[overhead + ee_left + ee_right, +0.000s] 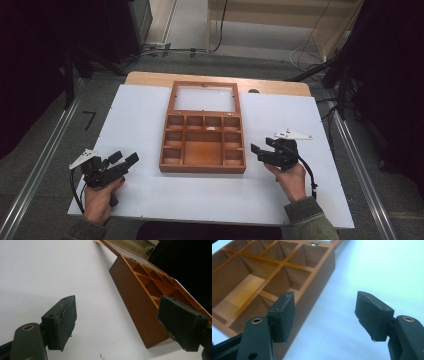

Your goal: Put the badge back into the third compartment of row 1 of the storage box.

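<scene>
A brown wooden box (202, 145) with several empty compartments lies in the middle of the white table (140, 115). Its glass-paned lid (204, 98) is folded back flat behind it. My left gripper (124, 161) hovers open to the left of the box, near the front left corner. The box's side wall (136, 302) runs between its jaws in the left gripper view. My right gripper (259, 151) is open just right of the box's front right corner. In the right gripper view the box's compartments (262, 277) sit behind the left jaw. Nothing is held.
A wooden strip of tabletop (150, 77) shows beyond the white sheet. Metal rails (45, 150) run along the floor on both sides. Cables (305, 52) lie on the floor at the back. Dark equipment stands at both sides.
</scene>
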`<state>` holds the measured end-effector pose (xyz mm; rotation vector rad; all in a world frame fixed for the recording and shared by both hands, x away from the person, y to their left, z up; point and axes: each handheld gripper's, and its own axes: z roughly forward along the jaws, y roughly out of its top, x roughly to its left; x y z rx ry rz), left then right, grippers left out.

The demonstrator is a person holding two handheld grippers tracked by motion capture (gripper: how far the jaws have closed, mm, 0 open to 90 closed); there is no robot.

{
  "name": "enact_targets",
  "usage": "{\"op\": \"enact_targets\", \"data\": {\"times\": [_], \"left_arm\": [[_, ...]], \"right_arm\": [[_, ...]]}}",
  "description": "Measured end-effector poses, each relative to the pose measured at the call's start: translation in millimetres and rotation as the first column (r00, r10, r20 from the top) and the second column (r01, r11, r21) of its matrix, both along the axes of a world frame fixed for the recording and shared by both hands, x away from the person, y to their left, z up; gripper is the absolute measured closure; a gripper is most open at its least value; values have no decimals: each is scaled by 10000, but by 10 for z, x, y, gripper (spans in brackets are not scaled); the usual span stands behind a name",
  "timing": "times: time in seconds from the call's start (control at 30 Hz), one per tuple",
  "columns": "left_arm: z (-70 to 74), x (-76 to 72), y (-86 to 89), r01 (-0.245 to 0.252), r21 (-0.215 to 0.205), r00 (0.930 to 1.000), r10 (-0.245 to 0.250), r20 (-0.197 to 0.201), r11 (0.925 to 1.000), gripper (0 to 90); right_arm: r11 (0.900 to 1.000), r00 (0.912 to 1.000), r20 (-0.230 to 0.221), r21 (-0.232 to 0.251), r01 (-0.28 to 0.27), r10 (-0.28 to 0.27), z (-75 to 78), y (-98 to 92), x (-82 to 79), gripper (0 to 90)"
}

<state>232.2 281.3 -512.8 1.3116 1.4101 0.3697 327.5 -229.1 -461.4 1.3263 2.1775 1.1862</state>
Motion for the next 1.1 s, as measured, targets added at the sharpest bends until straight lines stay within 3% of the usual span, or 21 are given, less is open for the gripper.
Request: {"op": "enact_targets", "data": {"times": [0.53, 1.1], "left_arm": [[4, -1, -3, 13, 23, 10000, -13, -5, 10000, 163], [1, 2, -16, 81, 70, 10000, -81, -13, 9999, 162]], "right_arm": [[9960, 9963, 269, -330, 826, -817, -58, -423, -163, 280], [9830, 9839, 199, -454, 1781, -1774, -125, -835, -319, 276]]}}
